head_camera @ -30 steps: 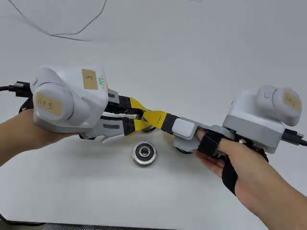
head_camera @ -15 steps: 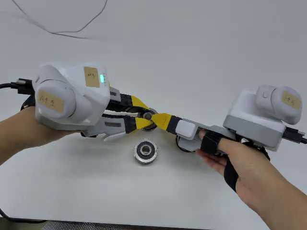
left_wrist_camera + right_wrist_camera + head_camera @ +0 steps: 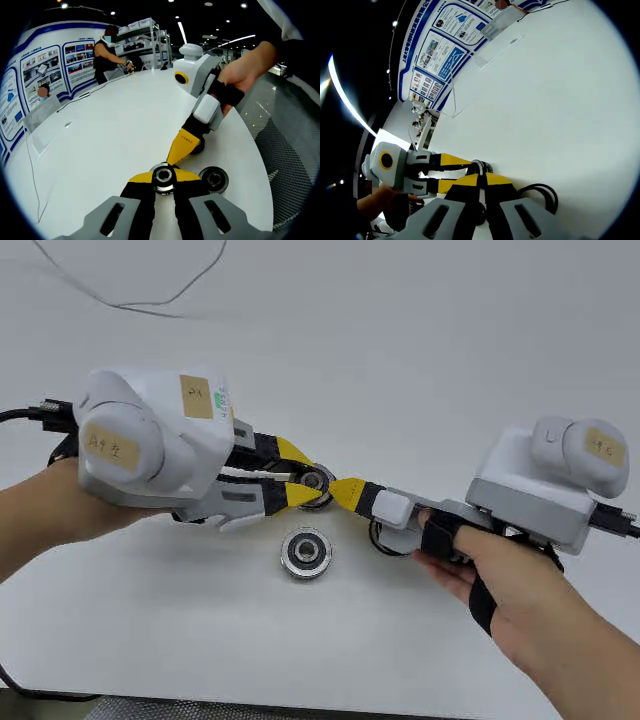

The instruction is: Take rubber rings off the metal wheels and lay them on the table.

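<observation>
Left gripper (image 3: pixel 307 481) has a fat white body and yellow tips. Its 2 jaws squeeze a small round metal wheel (image 3: pixel 164 176) and hold it just above the table (image 3: pixel 400 360). This wheel is shiny, with a dark hole in the middle.

Right gripper (image 3: pixel 347 490) comes in from the other side. Its 2 yellow tips are pressed close together into 1 point, and that point touches the rim of the held wheel. I cannot tell if it pinches anything there.

Under the right gripper lies a thin black rubber ring (image 3: pixel 198 146), flat on the table. 1 more wheel (image 3: pixel 305 552) lies flat just in front of the grippers, silver outside and dark inside.

Farther back, a thin grey cable (image 3: pixel 130 308) curls on the smooth white table.
</observation>
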The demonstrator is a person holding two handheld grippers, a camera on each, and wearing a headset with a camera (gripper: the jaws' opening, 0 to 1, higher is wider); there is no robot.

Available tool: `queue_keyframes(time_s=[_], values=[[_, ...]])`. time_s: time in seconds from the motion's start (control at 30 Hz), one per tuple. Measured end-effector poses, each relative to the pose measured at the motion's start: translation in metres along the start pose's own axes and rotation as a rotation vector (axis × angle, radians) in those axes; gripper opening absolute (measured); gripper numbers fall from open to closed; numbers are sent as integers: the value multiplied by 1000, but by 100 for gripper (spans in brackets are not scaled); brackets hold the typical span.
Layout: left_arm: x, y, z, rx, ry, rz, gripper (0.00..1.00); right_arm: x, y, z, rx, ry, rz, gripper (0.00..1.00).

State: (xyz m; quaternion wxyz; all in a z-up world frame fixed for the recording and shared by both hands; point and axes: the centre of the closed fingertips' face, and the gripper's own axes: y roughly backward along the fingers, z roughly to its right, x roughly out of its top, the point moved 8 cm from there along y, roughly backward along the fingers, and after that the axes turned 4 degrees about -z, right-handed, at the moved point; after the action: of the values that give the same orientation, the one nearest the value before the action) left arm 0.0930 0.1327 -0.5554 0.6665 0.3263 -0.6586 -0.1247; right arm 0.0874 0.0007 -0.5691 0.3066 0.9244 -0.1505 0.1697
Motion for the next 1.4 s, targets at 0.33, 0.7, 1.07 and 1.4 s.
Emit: queue_keyframes(time_s=[0.33, 0.7, 1.07, 1.4], values=[[2, 0, 2, 7, -10, -10, 13, 3, 1, 0, -15, -35, -9, 2], [3, 0, 2, 28, -19, -26, 13, 5, 2, -2, -33, -70, -16, 1], [3, 0, 2, 26, -11, -25, 13, 7, 0, -2, -24, -106, -21, 0], [2, 0, 1, 26, -8, -22, 13, 7, -1, -6, -23, -87, -21, 0]])
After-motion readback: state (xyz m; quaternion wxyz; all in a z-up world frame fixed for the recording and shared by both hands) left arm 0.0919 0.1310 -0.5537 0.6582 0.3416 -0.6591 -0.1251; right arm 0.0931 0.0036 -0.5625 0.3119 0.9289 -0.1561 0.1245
